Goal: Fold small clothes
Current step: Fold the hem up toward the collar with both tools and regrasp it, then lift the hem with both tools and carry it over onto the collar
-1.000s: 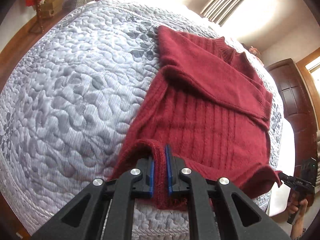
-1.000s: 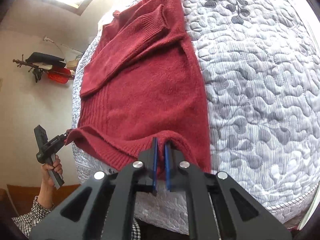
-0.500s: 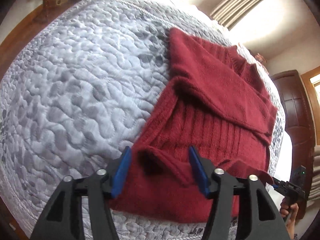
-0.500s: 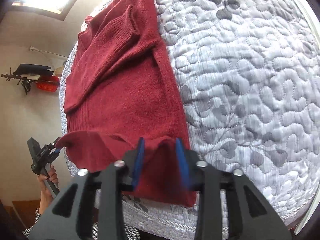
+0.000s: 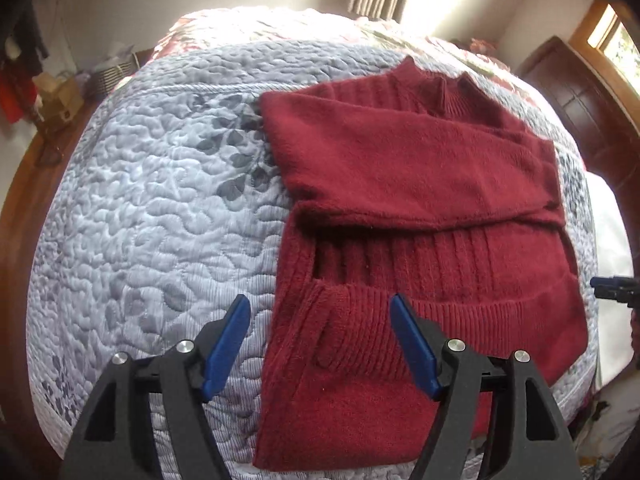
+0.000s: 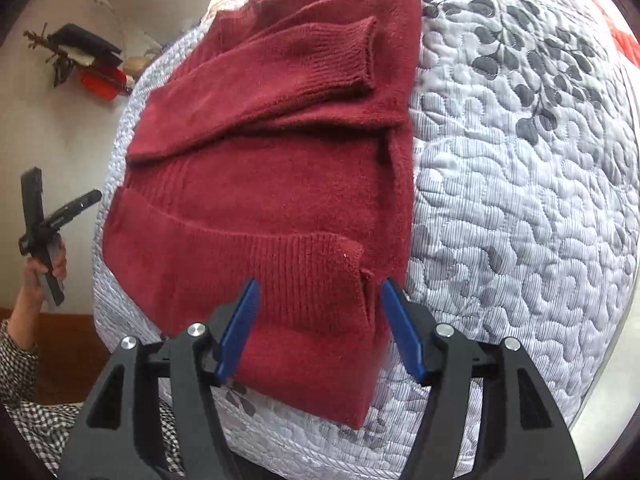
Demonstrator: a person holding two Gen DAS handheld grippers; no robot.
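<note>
A dark red knit sweater (image 5: 420,184) lies flat on the quilted bed, both sleeves folded across its chest and the ribbed hem (image 5: 400,320) turned up over the lower body. My left gripper (image 5: 318,312) hovers open over the hem's left corner, gripping nothing. In the right wrist view the same sweater (image 6: 280,168) shows, and my right gripper (image 6: 320,296) stands open over the hem's right corner (image 6: 320,264), also holding nothing. The left gripper (image 6: 52,220) appears there off the bed's edge, held in a hand.
A grey-white quilt (image 5: 152,208) with a leaf print covers the bed, with bare quilt on both sides of the sweater. A dark wooden door (image 5: 580,92) is at the far right, boxes and clutter (image 5: 52,96) at the far left. A checked sleeve (image 6: 24,400) is at the lower left.
Both grippers were shut on the hem corners a second ago. They opened and let the hem go, and it now lies folded up on the sweater's body. Both grippers have drawn back slightly.
</note>
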